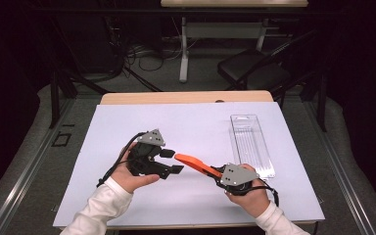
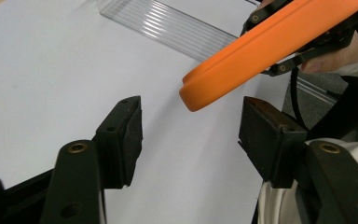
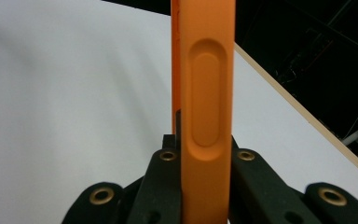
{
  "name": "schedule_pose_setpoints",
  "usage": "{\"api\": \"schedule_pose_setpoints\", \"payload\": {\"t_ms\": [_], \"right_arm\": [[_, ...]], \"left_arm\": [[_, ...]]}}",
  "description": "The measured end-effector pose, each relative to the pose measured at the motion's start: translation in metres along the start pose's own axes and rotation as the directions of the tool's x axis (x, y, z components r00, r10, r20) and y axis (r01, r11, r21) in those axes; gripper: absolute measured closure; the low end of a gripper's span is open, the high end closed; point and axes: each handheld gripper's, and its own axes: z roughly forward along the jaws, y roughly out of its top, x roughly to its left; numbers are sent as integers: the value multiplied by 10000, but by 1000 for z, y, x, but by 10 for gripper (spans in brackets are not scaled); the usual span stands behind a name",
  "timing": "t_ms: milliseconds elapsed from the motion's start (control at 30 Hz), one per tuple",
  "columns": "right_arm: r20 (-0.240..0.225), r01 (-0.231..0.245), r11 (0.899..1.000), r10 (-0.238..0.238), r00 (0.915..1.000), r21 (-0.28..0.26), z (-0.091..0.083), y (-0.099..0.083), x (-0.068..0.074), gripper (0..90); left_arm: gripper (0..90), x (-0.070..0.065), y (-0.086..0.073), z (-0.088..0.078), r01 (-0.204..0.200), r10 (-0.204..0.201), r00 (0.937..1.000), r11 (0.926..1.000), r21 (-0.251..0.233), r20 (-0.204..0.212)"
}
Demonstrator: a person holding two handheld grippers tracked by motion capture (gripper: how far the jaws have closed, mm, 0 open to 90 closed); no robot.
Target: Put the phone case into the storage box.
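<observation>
A long orange tool handle [image 1: 193, 163] is held above the white sheet, pointing left toward my left gripper. My right gripper [image 1: 216, 173] is shut on the orange handle [image 3: 205, 93], whose oval recess faces the camera in the right gripper view. My left gripper [image 1: 173, 161] is open, its jaws wide apart, and the rounded tip of the orange handle [image 2: 242, 65] hangs just beyond and above the gap between the pads [image 2: 126, 135]. Nothing sits between the left jaws.
A clear ribbed plastic tray [image 1: 251, 143] lies on the white sheet [image 1: 127, 127] at the right, beyond my right hand. The wooden table edge [image 1: 186, 97] runs along the back. A black chair [image 1: 254, 68] and cables stand on the floor behind.
</observation>
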Motion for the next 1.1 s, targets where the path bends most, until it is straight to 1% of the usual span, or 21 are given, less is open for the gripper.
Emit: {"api": "schedule_pose_setpoints", "payload": {"t_ms": [33,167,233,300,367,400,500,567,600,633,733,800,900,1000,1100], "right_arm": [[-1,-24,10000,24,10000,-8,0,0,0,875],[-19,-142,9999,141,9999,-47,2,-2,0,875],[-27,-205,9998,204,9998,-73,3,-4,0,875],[-12,-281,9996,281,9996,-71,3,-4,-1,875],[14,-302,9995,302,9995,-66,3,-5,-1,875],[-6,-374,9993,374,9993,-89,4,-5,-1,875],[-26,-438,9990,438,9990,-116,4,-5,-2,875],[-26,-491,9987,491,9988,-146,4,-6,-2,875],[-40,-536,9984,536,9986,-170,4,-6,-2,875],[-36,-605,9980,604,9982,-165,4,-6,-3,875],[-60,-734,9972,733,9973,-174,4,-6,-3,875],[-38,-763,9969,762,9971,-177,5,-7,-4,875],[-38,-832,9963,831,9965,-197,5,-7,-4,875],[-79,-933,9954,931,9956,-238,5,-7,-4,875],[-72,-1030,9944,1028,9947,-246,5,-8,-5,875]], "left_arm": [[424,0,0,0,47,-47,10000,10000,-7,50],[434,1,-1,1,65,-65,10000,10000,-69,20],[453,1,-1,1,120,-120,9999,9999,-4,-8],[454,0,-1,2,126,-125,9999,9999,89,-103],[449,-1,-1,3,45,-39,9997,9997,237,-259],[445,-1,-2,3,81,-72,9995,9996,266,-324],[428,0,-2,1,206,-198,9981,9997,136,-581],[422,1,-1,0,217,-216,9976,9998,13,-659],[419,1,-1,-1,341,-342,9976,9994,-25,-607],[409,1,-1,-1,383,-386,9976,9992,-60,-576],[401,1,-1,0,467,-470,9971,9989,-71,-598],[405,1,-1,1,401,-404,9977,9992,-53,-548],[411,1,0,2,507,-506,9973,9987,11,-536],[421,2,0,4,542,-554,9967,9983,-222,-593],[421,3,0,6,640,-658,9965,9973,-367,-518]]}}
